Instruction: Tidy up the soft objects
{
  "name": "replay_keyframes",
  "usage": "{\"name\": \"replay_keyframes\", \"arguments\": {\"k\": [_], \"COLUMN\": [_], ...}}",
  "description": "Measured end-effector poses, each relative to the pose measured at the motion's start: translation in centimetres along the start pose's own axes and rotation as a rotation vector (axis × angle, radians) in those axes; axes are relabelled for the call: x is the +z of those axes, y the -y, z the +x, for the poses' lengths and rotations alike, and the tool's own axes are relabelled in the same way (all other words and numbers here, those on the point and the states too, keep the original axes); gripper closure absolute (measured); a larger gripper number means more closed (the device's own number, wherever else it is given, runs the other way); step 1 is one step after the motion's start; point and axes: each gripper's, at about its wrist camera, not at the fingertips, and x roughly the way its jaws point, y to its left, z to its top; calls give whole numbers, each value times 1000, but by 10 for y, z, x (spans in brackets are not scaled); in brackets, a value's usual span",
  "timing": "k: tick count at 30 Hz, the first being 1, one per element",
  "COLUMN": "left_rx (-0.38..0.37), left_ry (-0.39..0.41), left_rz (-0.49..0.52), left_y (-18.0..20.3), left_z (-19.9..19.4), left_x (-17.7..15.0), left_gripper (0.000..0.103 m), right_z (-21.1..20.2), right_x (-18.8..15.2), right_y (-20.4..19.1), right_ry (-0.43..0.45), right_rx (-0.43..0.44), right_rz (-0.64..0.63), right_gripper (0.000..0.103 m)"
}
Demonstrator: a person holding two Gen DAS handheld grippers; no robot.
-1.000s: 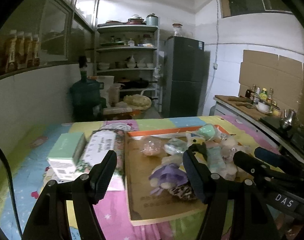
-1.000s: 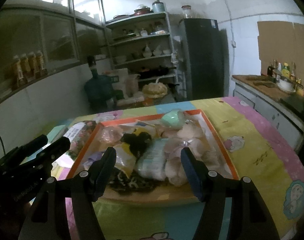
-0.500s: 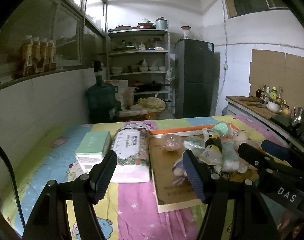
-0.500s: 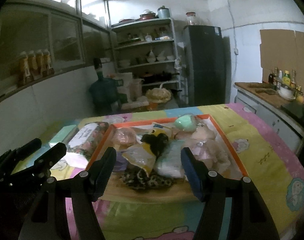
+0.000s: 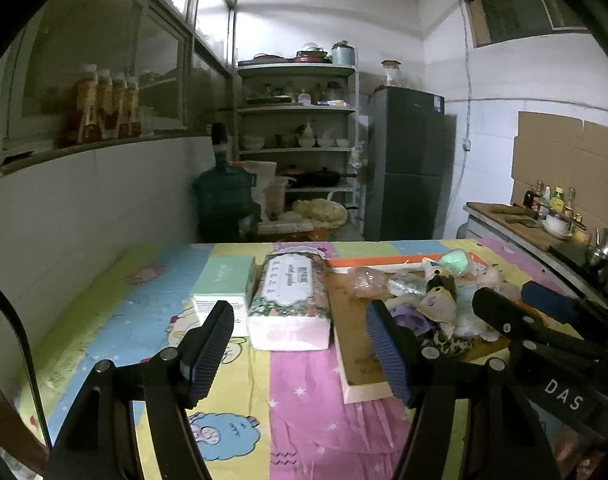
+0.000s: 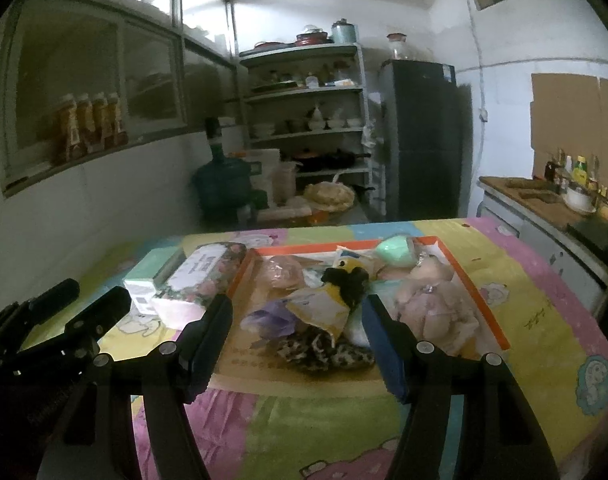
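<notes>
An orange-rimmed tray (image 6: 480, 292) on the patterned tablecloth holds several soft toys: a pale pink plush (image 6: 428, 296), a black-and-yellow plush (image 6: 336, 292), a purple one (image 6: 270, 320), a leopard-print piece (image 6: 320, 354) and a mint-green one (image 6: 396, 251). My right gripper (image 6: 296, 334) hangs open in front of the tray's near edge, nothing between its fingers. My left gripper (image 5: 298, 344) is open too, back from a floral tissue pack (image 5: 290, 300) and a mint box (image 5: 224, 284) left of the tray (image 5: 356, 368). The right gripper's arm (image 5: 544, 320) crosses the left wrist view.
The tablecloth (image 6: 536, 320) has bare stretches right of the tray and toward me. Behind the table stand a water jug (image 6: 224, 184), shelves of dishes (image 6: 308, 120) and a dark fridge (image 6: 424, 140). A counter with bottles (image 6: 564, 192) runs along the right wall.
Both grippers have drawn back from the table, so the tray and toys look smaller and farther. The views tilted up slightly. Both stay open and empty.
</notes>
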Motion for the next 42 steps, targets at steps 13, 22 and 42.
{"name": "replay_keyframes", "arguments": {"k": [13, 22, 42], "left_rx": [-6, 12, 27], "left_ry": [24, 27, 27], "left_rz": [-33, -43, -68], "left_y": [-21, -33, -36], "left_z": [-33, -50, -75], "left_x": [-10, -16, -31], "left_gripper": [35, 35, 35], "right_z": [-29, -49, -78], "right_x": [-8, -18, -33], "right_y": [-32, -51, -53], "right_ry": [29, 56, 67], "right_rx": [-16, -30, -38], "right_rz": [-15, -14, -21], "right_gripper": [34, 34, 34]}}
